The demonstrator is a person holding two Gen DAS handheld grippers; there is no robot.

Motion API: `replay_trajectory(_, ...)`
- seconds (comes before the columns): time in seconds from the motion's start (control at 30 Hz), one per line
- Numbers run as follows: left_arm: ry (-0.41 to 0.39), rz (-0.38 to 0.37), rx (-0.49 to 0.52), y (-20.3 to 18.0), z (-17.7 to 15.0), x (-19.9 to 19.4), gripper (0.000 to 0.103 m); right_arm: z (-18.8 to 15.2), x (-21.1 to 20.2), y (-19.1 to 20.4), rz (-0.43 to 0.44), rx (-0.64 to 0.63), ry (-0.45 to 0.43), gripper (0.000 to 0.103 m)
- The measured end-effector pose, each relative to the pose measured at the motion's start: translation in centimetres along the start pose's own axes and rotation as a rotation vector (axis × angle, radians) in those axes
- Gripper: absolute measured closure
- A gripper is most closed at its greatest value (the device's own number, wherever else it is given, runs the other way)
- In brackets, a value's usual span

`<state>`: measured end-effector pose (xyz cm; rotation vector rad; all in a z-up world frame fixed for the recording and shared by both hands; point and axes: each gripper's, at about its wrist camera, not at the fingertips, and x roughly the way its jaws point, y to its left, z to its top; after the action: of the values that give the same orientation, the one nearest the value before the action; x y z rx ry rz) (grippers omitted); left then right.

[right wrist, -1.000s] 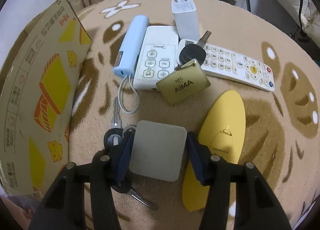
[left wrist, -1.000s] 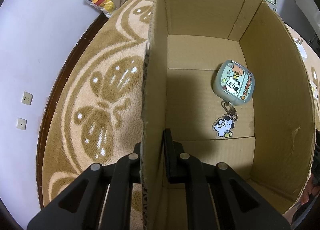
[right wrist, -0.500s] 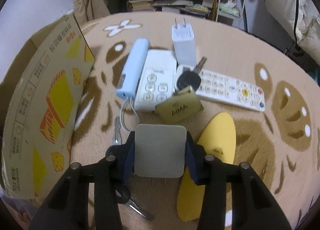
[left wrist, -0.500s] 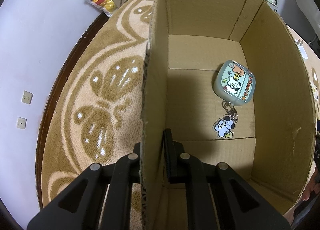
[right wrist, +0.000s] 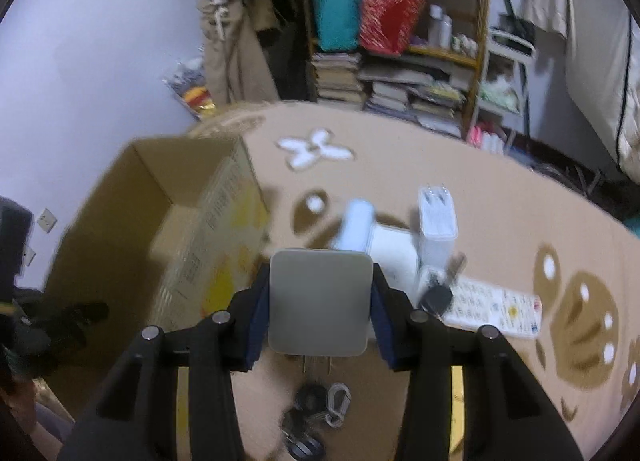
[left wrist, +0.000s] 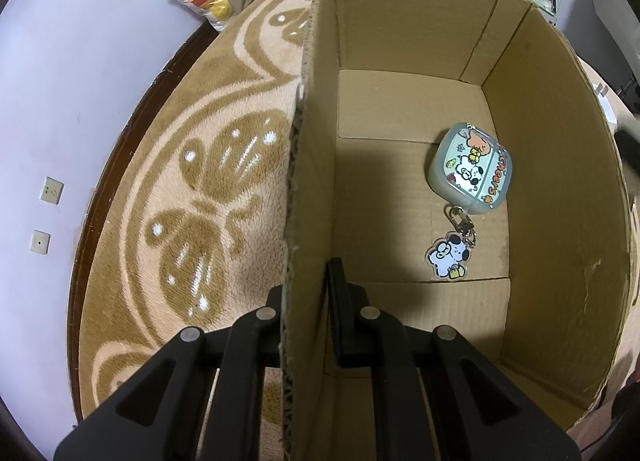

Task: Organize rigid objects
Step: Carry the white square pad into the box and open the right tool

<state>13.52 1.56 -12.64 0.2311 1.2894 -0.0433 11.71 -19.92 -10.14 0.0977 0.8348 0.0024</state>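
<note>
Now: charger lifted, box wall pinched

L gripper [left wrist: 306, 293] jaws clamp the near wall of the cardboard box [left wrist: 560, 197], one finger inside, one outside. Box interior mostly bare; earbud case [left wrist: 470, 173] w/ dog charm [left wrist: 446, 257] lies by the right wall. R gripper [right wrist: 319, 301] jaws hold a grey square charger [right wrist: 319, 301], prongs down, above the carpet [right wrist: 500, 201]. Keys [right wrist: 316, 417] lie below it; white remote [right wrist: 496, 309], white plug adapter [right wrist: 437, 221] and pale blue power bank [right wrist: 354, 225] beyond. Bookshelf [right wrist: 404, 61] at back. Vs 1 s ago: charger raised off the carpet, view tilted up, blurred; L unchanged.
</note>
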Motion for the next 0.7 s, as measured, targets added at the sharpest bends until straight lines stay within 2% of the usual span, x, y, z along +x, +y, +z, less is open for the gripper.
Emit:
replay_trajectory(0.2,0.003,-0.01,-0.007,0.1,0.0,0.1,0.094,2.2,-0.6,3.1,0.077,-0.03,-0.051,0.054)
replay_trajectory(0.4,0.006,-0.02,-0.016,0.3,0.1,0.2,0.094,2.8,-0.3,5.9,0.12,-0.102,-0.07,0.054)
replay_trajectory(0.57,0.01,-0.028,-0.022,0.4,0.1,0.4,0.094,2.8,0.3,7.0,0.139,-0.128,-0.072,0.055)
replay_trajectory(0.7,0.011,-0.031,-0.025,0.5,0.1,0.5,0.094,3.1,0.6,7.3,0.176,-0.1,-0.076,0.055)
